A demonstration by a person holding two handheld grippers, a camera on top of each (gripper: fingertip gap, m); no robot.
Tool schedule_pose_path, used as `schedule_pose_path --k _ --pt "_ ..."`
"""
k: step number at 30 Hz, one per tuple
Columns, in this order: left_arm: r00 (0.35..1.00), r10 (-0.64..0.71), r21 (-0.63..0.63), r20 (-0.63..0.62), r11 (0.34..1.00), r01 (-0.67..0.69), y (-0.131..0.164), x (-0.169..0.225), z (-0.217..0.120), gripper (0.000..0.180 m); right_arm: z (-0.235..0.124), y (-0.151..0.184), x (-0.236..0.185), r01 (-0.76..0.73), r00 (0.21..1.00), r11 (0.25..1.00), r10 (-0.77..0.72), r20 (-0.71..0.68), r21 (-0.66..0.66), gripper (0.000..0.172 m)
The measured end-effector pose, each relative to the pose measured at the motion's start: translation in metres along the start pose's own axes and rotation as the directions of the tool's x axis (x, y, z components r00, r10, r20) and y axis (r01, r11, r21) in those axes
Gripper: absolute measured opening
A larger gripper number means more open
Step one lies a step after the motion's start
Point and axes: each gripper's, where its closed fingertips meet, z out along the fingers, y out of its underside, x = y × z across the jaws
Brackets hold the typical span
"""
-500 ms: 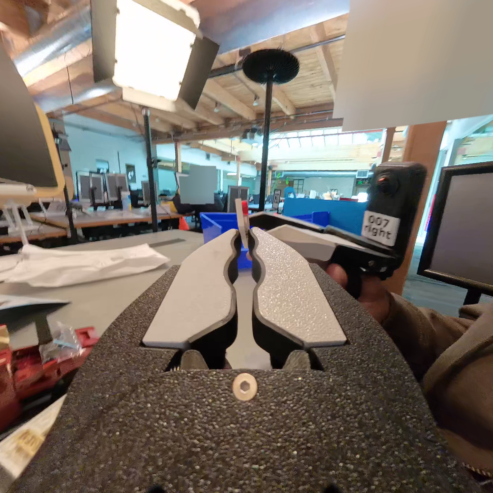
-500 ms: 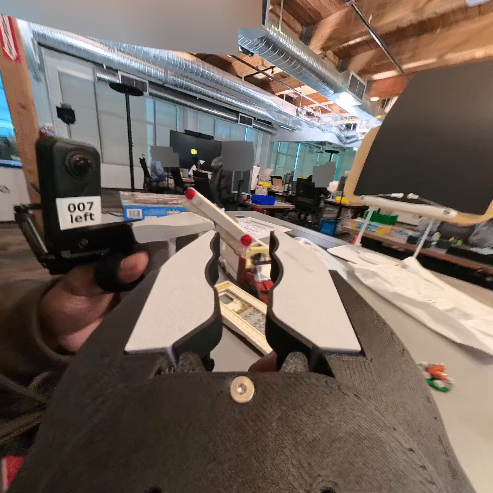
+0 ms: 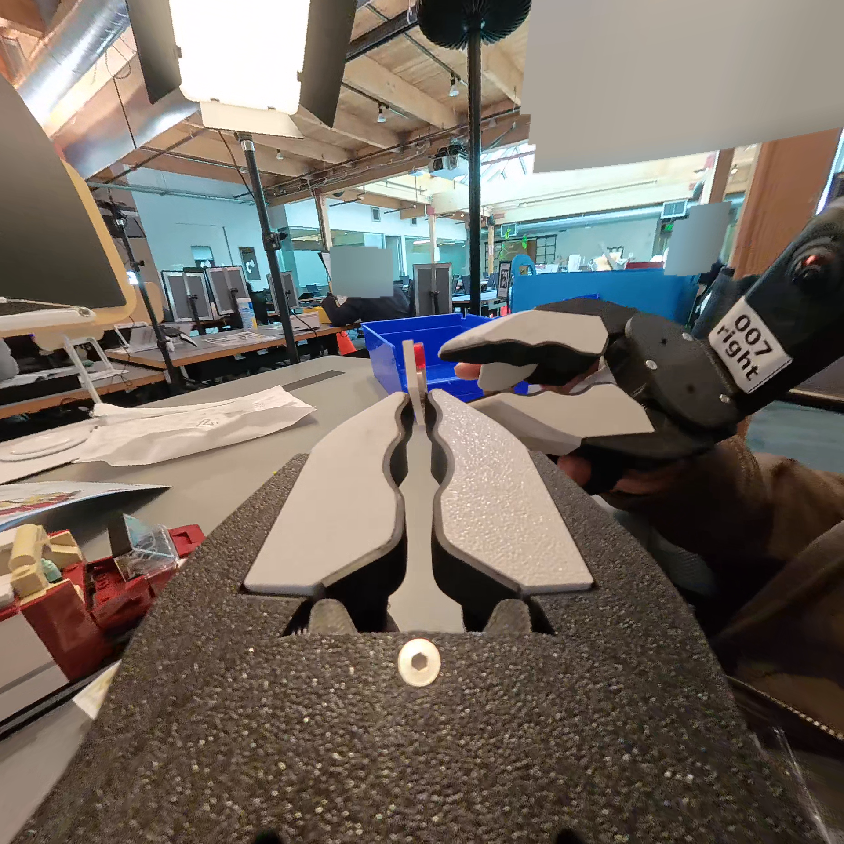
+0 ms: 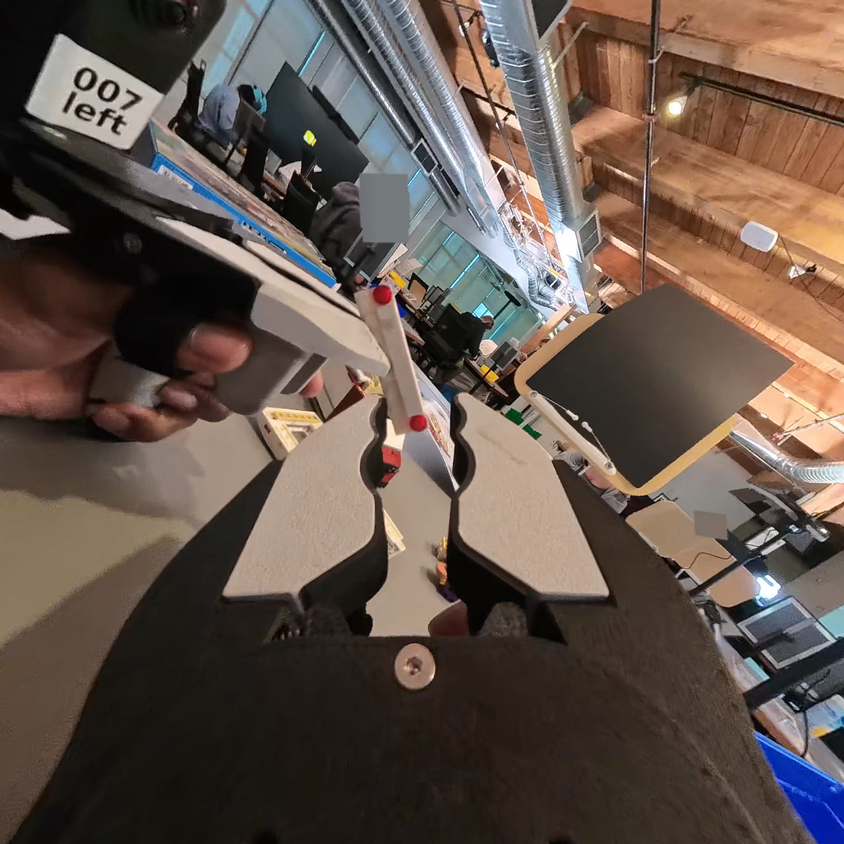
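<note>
White stick with a red knob at each end is pinched tight in the left gripper, up in the air over the grey table. Its low end hangs between the right gripper's spread fingers, and they do not press on it. Red toy blocks sit near the table's left edge. A blue bin stands at the far edge

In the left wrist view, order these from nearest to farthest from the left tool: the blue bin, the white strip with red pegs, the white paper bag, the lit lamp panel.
1. White strip with red pegs: clamped at the left tool tips.
2. Blue bin: just behind the tips, slightly right.
3. White paper bag: on the table, left.
4. Lit lamp panel: overhead, upper left.
</note>
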Motion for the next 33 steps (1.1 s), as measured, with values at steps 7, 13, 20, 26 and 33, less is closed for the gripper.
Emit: schedule_pose_path --k 7,13,20,26,33 --pt "1.000 0.020 -0.013 -0.008 1.000 -0.020 0.001 0.002 -0.004 0.005 0.001 0.001 -0.004 0.090 0.996 0.996 -0.090 -0.015 -0.019 0.020" --pt "0.996 0.089 -0.071 -0.024 0.993 -0.090 0.008 0.008 -0.002 0.005 0.002 0.002 -0.008 0.108 0.994 0.994 -0.108 0.002 -0.027 0.016" --pt "0.985 0.172 -0.131 -0.011 0.976 -0.172 0.016 0.008 -0.002 0.005 0.002 0.008 -0.015 0.153 0.988 0.987 -0.151 0.043 -0.045 0.015" --pt "0.986 0.163 -0.121 -0.027 0.979 -0.165 0.015 0.010 -0.002 0.005 0.001 0.006 -0.019 0.167 0.984 0.985 -0.165 0.061 -0.037 0.009" --pt "0.966 0.245 -0.161 -0.077 0.954 -0.255 0.021 0.013 -0.006 0.005 -0.001 0.010 -0.028 0.169 0.979 0.984 -0.162 0.122 -0.052 0.012"
